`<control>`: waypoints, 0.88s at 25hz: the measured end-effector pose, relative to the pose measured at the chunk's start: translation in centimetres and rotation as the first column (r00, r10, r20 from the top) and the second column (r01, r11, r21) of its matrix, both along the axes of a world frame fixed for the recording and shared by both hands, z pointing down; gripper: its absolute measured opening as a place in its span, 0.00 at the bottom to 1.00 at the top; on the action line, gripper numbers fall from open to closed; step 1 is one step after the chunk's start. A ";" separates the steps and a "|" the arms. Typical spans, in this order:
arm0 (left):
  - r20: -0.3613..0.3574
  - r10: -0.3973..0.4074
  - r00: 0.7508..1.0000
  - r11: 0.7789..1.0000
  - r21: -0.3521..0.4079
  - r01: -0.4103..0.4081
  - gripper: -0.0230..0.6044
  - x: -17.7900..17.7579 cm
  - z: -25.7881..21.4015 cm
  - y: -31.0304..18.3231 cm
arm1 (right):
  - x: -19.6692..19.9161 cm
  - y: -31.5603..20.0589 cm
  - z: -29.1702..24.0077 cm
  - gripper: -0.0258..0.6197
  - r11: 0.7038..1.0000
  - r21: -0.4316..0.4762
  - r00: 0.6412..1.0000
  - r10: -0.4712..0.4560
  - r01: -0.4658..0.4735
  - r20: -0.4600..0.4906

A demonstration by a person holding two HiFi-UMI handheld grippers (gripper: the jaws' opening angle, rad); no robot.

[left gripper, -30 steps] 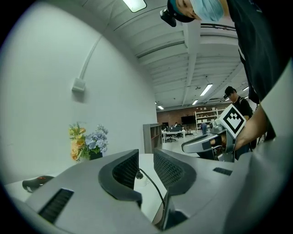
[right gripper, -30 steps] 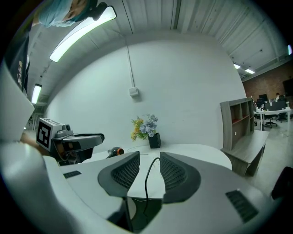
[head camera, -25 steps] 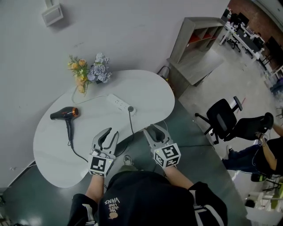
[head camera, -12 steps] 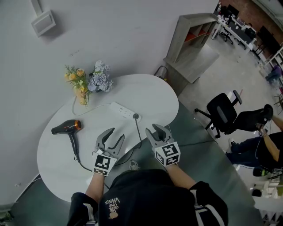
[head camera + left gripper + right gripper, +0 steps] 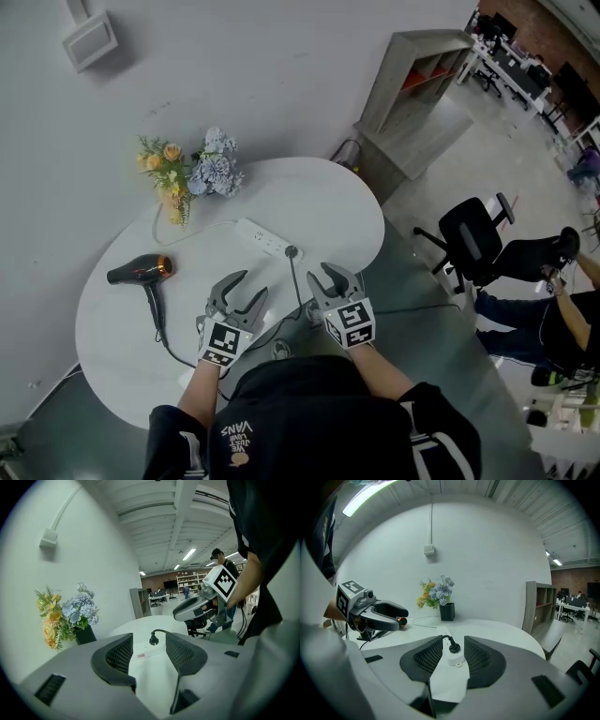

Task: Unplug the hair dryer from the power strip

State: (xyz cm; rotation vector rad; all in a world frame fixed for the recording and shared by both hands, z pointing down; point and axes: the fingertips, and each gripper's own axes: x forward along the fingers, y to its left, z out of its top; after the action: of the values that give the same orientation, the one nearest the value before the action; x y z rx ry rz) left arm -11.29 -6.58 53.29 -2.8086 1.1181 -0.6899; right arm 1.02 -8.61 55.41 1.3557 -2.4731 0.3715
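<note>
We hold our left gripper (image 5: 251,285) over the white table (image 5: 347,202), its jaws empty and spread after just opening wider. Our right gripper (image 5: 338,273) is likewise released and empty. The hair dryer (image 5: 141,272) lies at the left, its black plug (image 5: 292,251) seated in the power strip (image 5: 262,237) just ahead.

One hair dryer (image 5: 141,272), one power strip (image 5: 262,238), one plug (image 5: 292,251), one flower bouquet (image 5: 192,173), one table (image 5: 328,206).
</note>
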 end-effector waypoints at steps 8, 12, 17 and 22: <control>0.081 -0.005 0.997 1.000 -0.029 0.008 0.40 0.3 3.2 -2.9 | -0.9 -3.7 2.6 0.23 0.994 -0.009 0.992 -0.108 0.107 -0.061; 0.113 -0.012 0.994 1.000 -0.007 0.013 0.41 0.5 4.1 -4.7 | -1.4 -5.0 3.9 0.23 0.985 -0.026 0.981 -0.173 0.172 -0.090; 0.128 -0.008 0.992 1.000 -0.002 0.009 0.43 0.6 5.4 -7.6 | -2.7 -6.4 5.5 0.23 0.966 -0.046 0.955 -0.259 0.255 -0.141; 0.186 0.035 0.982 0.999 0.004 -0.037 0.45 2.1 6.2 -8.7 | -2.8 -6.8 6.1 0.23 0.947 -0.037 0.930 -0.321 0.319 -0.177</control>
State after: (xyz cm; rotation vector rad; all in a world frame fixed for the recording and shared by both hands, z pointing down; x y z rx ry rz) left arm -9.22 -15.24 59.51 -2.6829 1.0325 -0.9208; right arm -1.82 -15.37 61.55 0.9119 -2.4759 0.1724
